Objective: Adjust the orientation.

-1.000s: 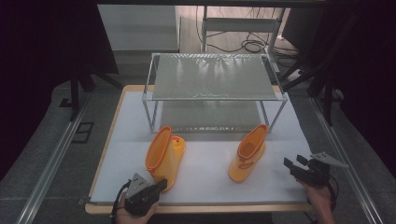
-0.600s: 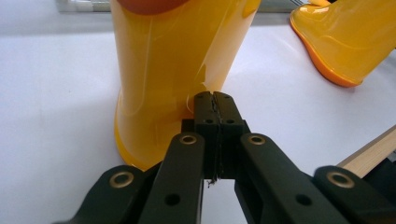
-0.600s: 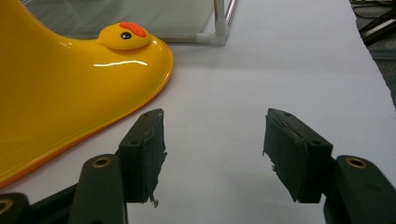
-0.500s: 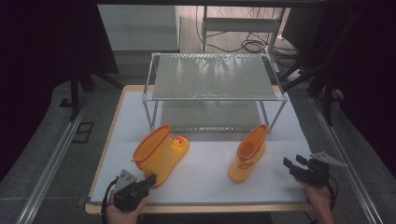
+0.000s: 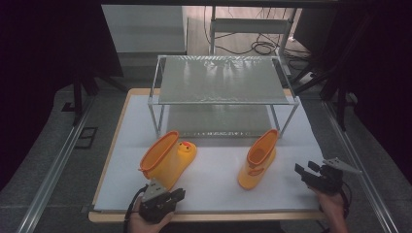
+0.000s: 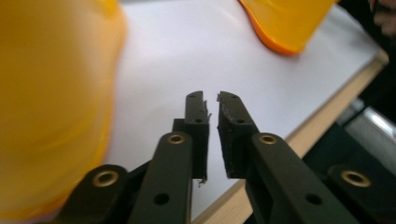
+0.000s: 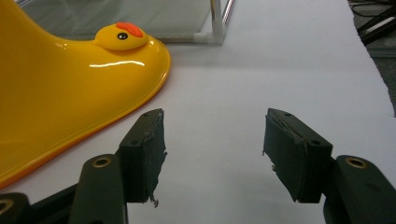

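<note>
Boots, two yellow duck-faced rubber ones, sit on the white worktop [image 5: 214,194] in front of a metal-framed shelf rack [image 5: 221,80]. The left boot [image 5: 167,158] lies tilted with its opening toward the near left; the right boot [image 5: 257,160] stands upright, well apart from it. The left gripper [image 5: 177,195] sits at the worktop's near edge just beside the left boot's heel, its jaws having just been opening to a narrow gap with nothing between them. The right gripper [image 5: 303,170] rests near the right edge, jaws wide apart and empty, the right boot's toe just beside them. Cables [image 5: 257,46] lie on the floor behind the rack.
</note>
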`<state>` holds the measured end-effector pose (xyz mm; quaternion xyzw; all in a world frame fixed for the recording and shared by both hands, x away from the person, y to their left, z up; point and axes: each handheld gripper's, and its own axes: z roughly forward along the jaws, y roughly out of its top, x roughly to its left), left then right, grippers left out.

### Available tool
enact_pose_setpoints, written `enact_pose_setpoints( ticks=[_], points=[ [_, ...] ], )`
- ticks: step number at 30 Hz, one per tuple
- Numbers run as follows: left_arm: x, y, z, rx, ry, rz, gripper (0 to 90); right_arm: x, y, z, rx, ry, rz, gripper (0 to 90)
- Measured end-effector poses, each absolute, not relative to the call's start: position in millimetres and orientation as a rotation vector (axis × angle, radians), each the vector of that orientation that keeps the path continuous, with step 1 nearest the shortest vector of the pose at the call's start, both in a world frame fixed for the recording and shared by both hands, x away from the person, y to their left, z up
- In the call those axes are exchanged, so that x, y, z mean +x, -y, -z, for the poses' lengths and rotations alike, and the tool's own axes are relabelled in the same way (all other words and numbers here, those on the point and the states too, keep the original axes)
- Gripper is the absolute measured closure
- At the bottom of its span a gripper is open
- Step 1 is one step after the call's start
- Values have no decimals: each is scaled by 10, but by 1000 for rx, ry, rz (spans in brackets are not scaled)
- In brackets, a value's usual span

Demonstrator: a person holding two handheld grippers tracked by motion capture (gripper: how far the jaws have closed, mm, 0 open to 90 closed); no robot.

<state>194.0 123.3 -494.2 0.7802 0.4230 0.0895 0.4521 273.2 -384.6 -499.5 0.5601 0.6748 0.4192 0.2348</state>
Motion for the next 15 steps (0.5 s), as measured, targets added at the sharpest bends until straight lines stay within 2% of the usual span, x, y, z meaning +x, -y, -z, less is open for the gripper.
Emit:
enact_pose_setpoints(
  ticks=[6,15],
  points=[
    [2153,-964,4939,2084,-1005,-121,728,2733,3862,4997,1531,-1853,-1158,378],
    [2350,-832,4906,2150,-981,-20,627,2719,3883,5008,1536,-1849,-1154,378]
  ],
)
